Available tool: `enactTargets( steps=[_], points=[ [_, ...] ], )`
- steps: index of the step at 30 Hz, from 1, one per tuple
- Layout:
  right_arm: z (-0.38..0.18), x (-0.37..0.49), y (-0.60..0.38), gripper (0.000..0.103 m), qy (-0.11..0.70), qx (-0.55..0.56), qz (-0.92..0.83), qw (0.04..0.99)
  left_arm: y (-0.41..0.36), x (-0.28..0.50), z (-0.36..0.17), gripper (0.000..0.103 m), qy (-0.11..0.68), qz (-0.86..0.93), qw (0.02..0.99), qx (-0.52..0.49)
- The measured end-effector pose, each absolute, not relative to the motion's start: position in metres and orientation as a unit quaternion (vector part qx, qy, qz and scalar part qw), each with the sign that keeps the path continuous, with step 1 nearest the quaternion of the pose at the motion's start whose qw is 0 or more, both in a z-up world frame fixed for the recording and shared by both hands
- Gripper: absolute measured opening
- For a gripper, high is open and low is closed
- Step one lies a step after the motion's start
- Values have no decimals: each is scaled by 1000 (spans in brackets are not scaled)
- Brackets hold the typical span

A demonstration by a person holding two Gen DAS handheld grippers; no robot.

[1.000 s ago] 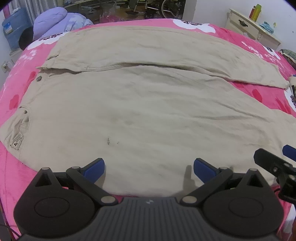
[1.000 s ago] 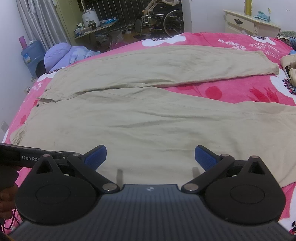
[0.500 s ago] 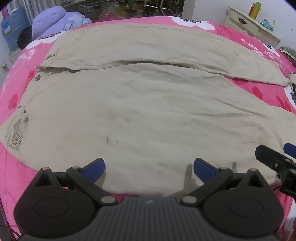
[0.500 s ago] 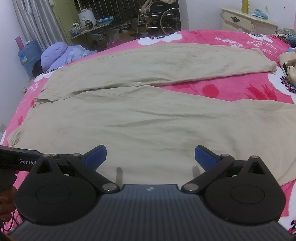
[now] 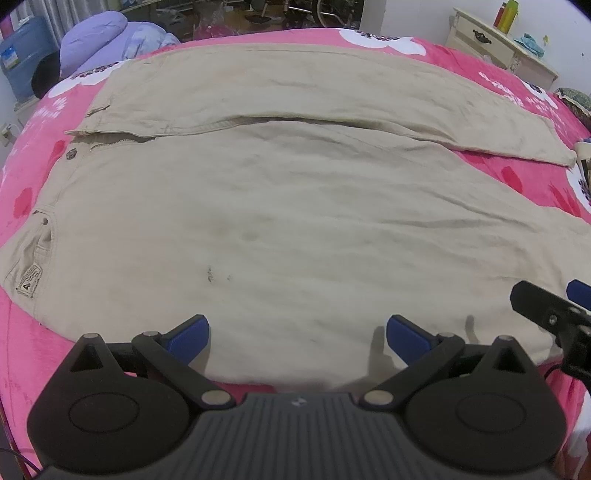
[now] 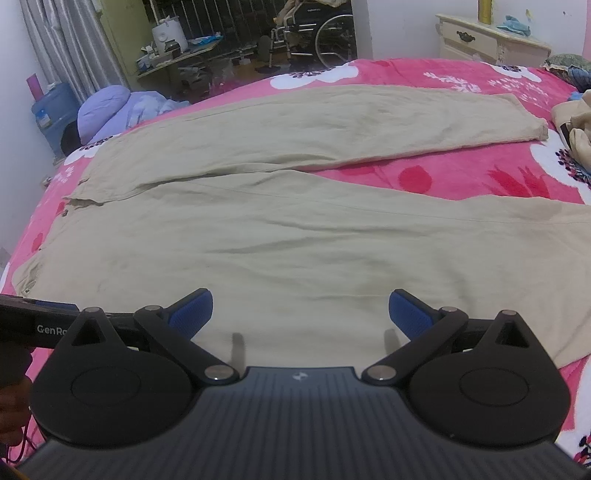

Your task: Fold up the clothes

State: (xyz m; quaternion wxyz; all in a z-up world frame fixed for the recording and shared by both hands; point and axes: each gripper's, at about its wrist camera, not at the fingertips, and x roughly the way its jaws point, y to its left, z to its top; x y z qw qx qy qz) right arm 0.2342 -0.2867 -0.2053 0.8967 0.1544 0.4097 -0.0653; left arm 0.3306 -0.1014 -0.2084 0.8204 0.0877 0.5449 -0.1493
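Beige trousers (image 5: 280, 221) lie flat on a pink flowered blanket (image 5: 22, 354), waistband at the left, both legs running to the right. They also show in the right wrist view (image 6: 295, 236). My left gripper (image 5: 297, 338) is open and empty just above the near edge of the closer leg. My right gripper (image 6: 300, 314) is open and empty over the same edge, further right. The right gripper's finger (image 5: 543, 306) shows at the right edge of the left wrist view. The left gripper's body (image 6: 33, 321) shows at the left of the right wrist view.
A lilac pillow (image 6: 107, 110) lies at the bed's far left corner beside a blue water jug (image 6: 51, 110). A cream nightstand (image 6: 487, 40) stands at the back right. More beige cloth (image 6: 576, 122) lies at the bed's right edge. A wheelchair (image 6: 325, 33) stands beyond the bed.
Both grippers have moved slightly forward and lower over the trousers. The jaws stay open and the trousers have not moved.
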Motion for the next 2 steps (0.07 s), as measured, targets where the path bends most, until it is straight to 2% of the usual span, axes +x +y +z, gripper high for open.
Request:
enactTargets(
  steps=[2],
  points=[
    [-205, 234, -287, 102, 410, 155, -66, 896, -102, 330, -209, 103, 545, -149, 820, 88]
  ],
)
